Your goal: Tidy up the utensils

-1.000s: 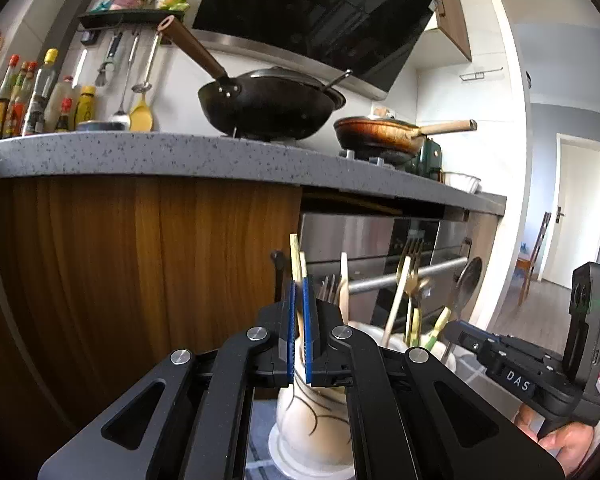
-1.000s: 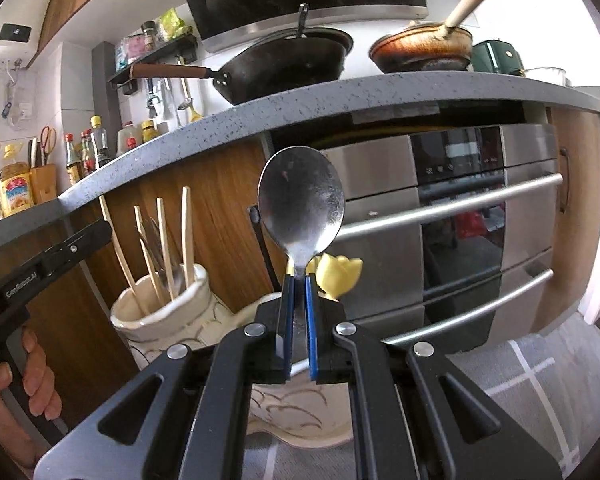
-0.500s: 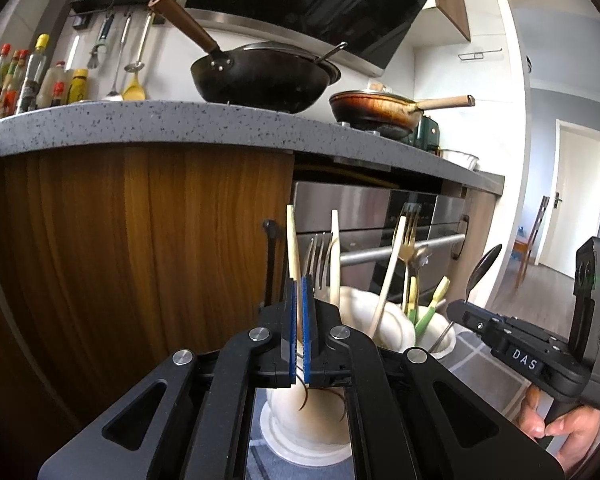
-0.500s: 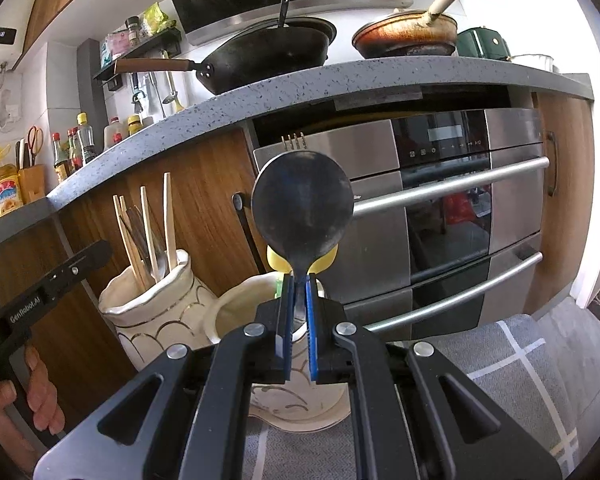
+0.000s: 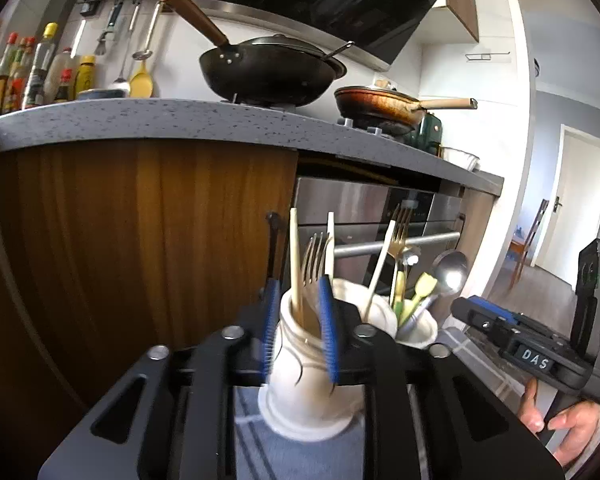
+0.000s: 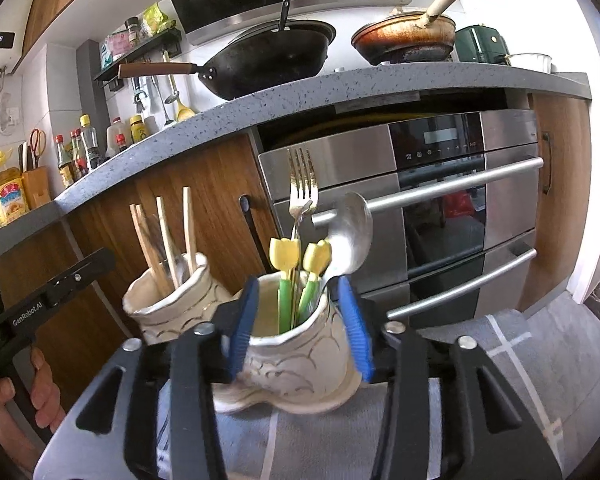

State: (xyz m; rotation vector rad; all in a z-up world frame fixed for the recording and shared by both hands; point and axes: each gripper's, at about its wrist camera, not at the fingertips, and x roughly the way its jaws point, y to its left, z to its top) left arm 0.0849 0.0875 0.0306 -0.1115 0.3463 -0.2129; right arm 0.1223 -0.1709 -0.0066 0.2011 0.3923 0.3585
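Note:
Two white ceramic holders stand on a grey mat by the oven. In the left wrist view my left gripper (image 5: 298,332) is open and empty, its jaws either side of the left holder (image 5: 304,376), which holds wooden chopsticks (image 5: 295,264) and a fork (image 5: 314,264). In the right wrist view my right gripper (image 6: 302,328) is open and empty, its jaws either side of the right holder (image 6: 300,356). That holder contains a metal spoon (image 6: 350,234), a gold fork (image 6: 302,184) and two yellow-topped green utensils (image 6: 286,276). The left holder (image 6: 168,304) stands beside it.
A wooden cabinet front (image 5: 140,240) and a steel oven (image 6: 440,208) with bar handles stand just behind the holders. The grey counter (image 5: 180,120) above carries a black wok and a frying pan. The grey mat (image 6: 520,360) extends to the right.
Both grippers have opened. The left let go of the chopstick into the left holder; the right let go of the spoon, which now leans in the right holder. Both views dropped lower.

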